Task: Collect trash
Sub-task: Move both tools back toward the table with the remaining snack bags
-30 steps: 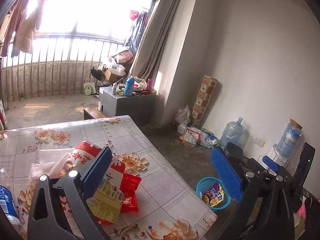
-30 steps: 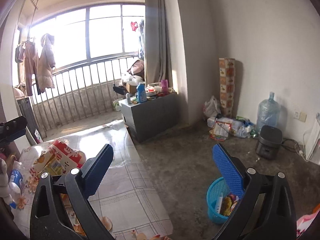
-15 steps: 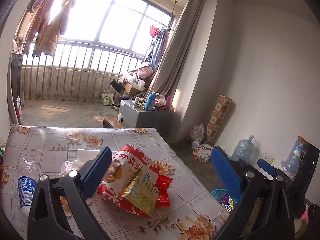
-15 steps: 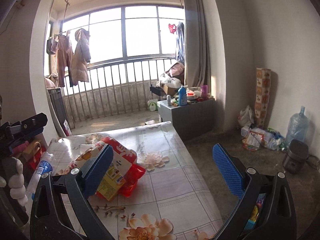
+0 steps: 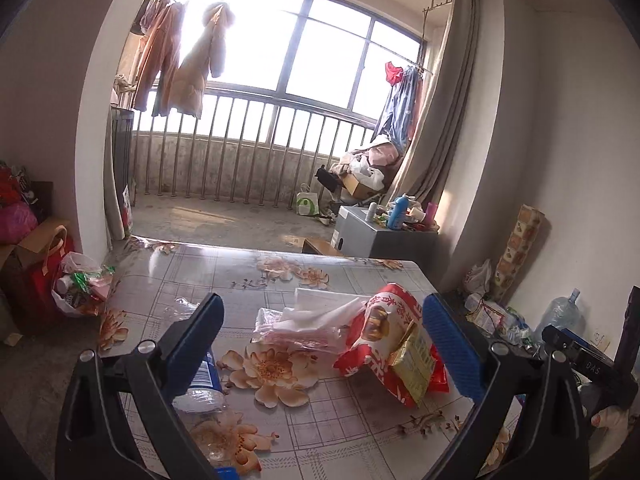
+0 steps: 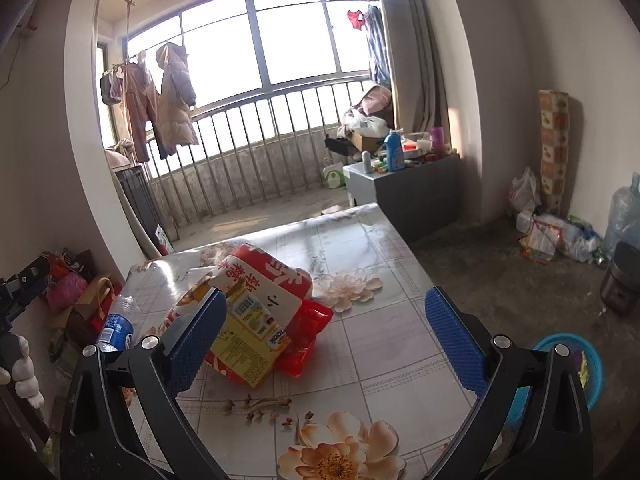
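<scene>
Two hand-held grippers hang above a table (image 5: 352, 280) covered in a flowered cloth, both with blue-padded jaws spread wide and holding nothing. Framed by the left gripper (image 5: 320, 340), the trash lies in a loose heap on the tabletop: a red-and-white snack bag (image 5: 384, 332) with a yellow packet (image 5: 414, 362) lying on it, a red wrapper (image 5: 438, 372) poking out at the heap's right side, and crumpled clear plastic (image 5: 304, 326) touching the bag's left edge. A plastic bottle (image 5: 200, 384) with a blue label lies on its side near the left finger, apart from the heap. In the right gripper's (image 6: 326, 328) view the same heap sits just beside its left finger, which covers part of the bag (image 6: 256, 284); the packet (image 6: 248, 340) and wrapper (image 6: 306, 336) lie at the near side, and the bottle (image 6: 116, 324) shows beyond at the table's left edge. A blue basket (image 6: 584, 364) with scraps inside stands on the floor off the table's right side, partly hidden behind the right finger. A gloved hand (image 6: 22, 368) shows at the far left.
</scene>
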### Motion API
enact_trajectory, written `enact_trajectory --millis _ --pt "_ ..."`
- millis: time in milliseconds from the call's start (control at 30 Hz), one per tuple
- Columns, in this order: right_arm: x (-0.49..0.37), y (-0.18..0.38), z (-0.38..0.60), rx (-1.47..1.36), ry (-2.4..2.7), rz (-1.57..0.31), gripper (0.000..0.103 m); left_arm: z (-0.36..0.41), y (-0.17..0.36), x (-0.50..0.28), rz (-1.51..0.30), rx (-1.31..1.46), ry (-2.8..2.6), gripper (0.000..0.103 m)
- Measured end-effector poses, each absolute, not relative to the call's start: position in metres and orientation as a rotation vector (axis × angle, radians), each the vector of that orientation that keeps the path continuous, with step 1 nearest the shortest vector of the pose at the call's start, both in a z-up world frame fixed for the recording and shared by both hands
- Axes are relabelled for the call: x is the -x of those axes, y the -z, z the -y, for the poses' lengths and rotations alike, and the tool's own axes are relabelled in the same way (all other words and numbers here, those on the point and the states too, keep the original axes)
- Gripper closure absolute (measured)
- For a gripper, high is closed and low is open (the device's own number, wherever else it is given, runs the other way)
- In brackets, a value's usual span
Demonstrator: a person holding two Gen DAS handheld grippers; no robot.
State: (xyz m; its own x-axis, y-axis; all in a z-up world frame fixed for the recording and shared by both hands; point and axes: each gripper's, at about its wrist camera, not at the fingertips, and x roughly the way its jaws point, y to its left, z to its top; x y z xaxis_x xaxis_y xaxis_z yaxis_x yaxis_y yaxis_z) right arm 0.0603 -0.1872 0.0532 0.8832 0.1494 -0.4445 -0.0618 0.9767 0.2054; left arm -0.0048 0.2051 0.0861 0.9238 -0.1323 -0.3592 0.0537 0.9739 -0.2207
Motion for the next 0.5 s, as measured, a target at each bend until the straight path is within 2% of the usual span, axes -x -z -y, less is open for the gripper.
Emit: enact_trajectory --millis 300,500 --pt "-0.069 -0.05 0.148 -0.178 -0.242 -0.53 0.011 -0.254 -0.066 0.008 -0.448 0.256 -0.011 0.006" --pt "-0.081 -0.057 0.089 -0.149 -0.443 -0.563 0.014 -0.285 -0.048 0.007 -0.505 0.3 -0.115 0.006"
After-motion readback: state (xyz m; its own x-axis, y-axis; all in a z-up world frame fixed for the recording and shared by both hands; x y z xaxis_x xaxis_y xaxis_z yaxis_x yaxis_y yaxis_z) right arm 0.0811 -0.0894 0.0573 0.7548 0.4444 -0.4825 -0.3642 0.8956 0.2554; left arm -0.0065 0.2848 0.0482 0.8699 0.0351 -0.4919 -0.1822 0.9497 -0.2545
